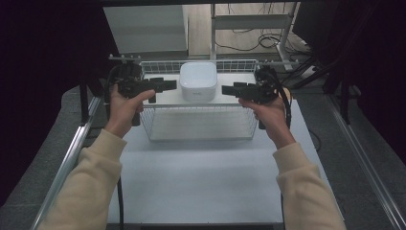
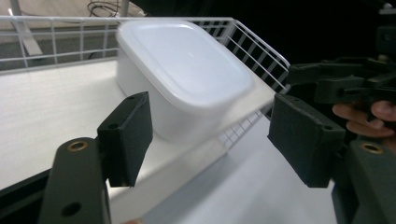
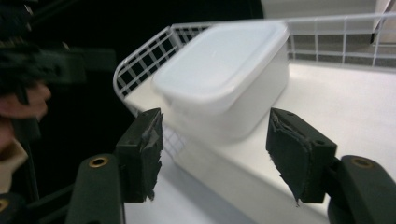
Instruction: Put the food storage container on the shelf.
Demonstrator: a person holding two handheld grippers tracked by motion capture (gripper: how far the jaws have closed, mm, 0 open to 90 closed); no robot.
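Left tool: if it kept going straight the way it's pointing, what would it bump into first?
Most likely the white lidded box on the wire basket's shelf. The left tool points sideways at it with jaws open and nothing between them. Depth is unclear.

Cream sleeves (image 1: 93, 191), black tongs (image 1: 163, 86)
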